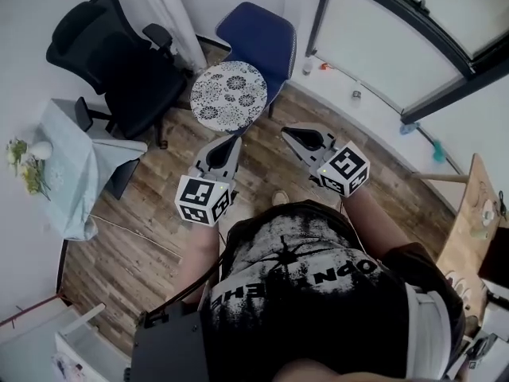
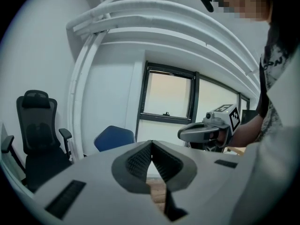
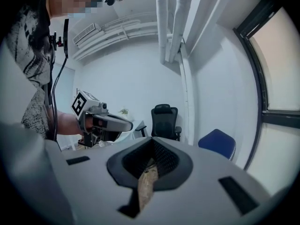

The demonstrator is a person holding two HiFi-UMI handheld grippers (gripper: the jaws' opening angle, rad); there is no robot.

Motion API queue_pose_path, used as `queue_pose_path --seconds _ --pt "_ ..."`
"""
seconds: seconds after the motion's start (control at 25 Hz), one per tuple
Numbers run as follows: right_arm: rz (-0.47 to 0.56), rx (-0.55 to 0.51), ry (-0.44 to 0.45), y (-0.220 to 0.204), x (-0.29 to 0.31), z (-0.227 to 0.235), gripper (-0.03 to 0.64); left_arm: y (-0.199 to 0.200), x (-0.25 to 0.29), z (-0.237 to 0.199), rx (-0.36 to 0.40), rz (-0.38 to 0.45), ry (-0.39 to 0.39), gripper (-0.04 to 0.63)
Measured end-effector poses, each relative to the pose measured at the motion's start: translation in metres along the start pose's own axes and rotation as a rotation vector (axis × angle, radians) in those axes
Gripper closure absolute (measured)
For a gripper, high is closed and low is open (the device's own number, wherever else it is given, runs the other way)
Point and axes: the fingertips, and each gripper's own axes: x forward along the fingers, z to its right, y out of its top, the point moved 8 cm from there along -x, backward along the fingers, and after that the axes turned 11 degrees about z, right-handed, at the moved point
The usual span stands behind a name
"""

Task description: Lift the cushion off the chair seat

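T-shirt (image 1: 318, 281), head view: white print, upside down, "OPN" legible, beside it likely "THE"; rest lost in folds. Black-and-white square marker patterns on cubes (image 1: 202, 200) of left gripper (image 1: 234, 140) and right gripper (image 1: 285, 132).

Two tools are in view: one left tool (image 1: 233, 142) and one right tool (image 1: 288, 133).

There are two chairs: one black office chair (image 1: 119, 54) with armrests and a headrest, and one blue chair (image 1: 266, 34).

There is one cushion (image 1: 229, 94), round with a black-and-white floral pattern.

There are two tables: one table (image 1: 67, 173) draped in a pale cloth at the left, and one wooden table (image 1: 465, 237) at the right edge.

The draped one carries one white vase (image 1: 40, 150) and one bunch of flowers (image 1: 28, 173).

One person (image 1: 318, 293) is present.

Several small items lie along the wall (image 1: 356, 95), too small to name or count surely.
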Motion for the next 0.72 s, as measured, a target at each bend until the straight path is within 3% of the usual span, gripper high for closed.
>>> queue_pose_path --seconds 0.28,0.72 --pt "0.003 0.033 0.059 -0.008 0.016 0.040 0.600 -0.004 0.029 -0.013 -0.001 -0.024 0.067 0.583" --pt "0.020 0.085 0.048 -0.017 0.053 0.071 0.600 -0.015 0.038 -0.047 -0.023 -0.061 0.110 0.583"
